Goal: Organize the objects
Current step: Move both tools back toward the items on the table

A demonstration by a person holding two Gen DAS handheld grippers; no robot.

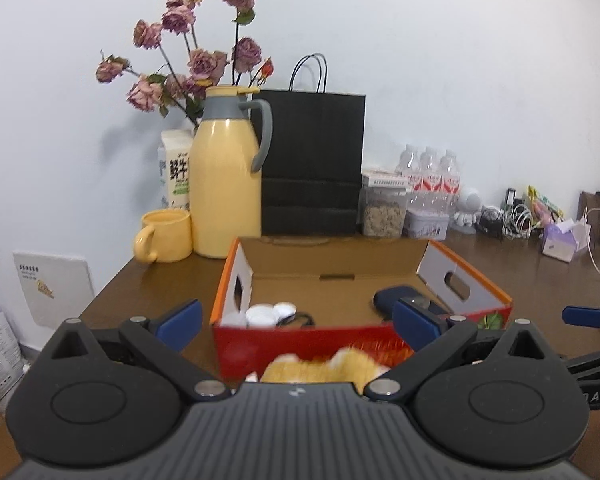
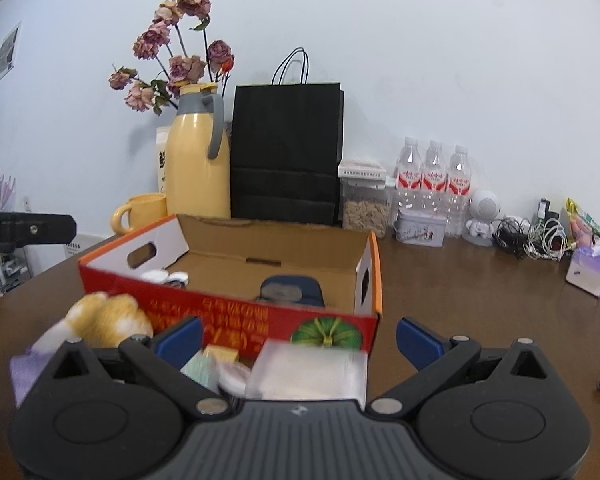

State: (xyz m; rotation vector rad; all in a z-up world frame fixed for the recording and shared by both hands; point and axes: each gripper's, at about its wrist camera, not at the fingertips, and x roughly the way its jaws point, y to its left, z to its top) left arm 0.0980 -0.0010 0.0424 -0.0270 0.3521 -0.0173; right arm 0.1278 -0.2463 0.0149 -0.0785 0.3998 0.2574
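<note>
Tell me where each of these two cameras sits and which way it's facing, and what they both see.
Left wrist: on the left gripper, open, looking across the brown table into the open cardboard box; a plush toy lies just below, and the right gripper's finger shows at the right edge.
Right wrist: on the right gripper, open, facing the box's red front from further right, above a clear plastic case.
Shared: box, plush toy, yellow thermos jug, black paper bag.

Both wrist views facing box (image 1: 364, 276)
</note>
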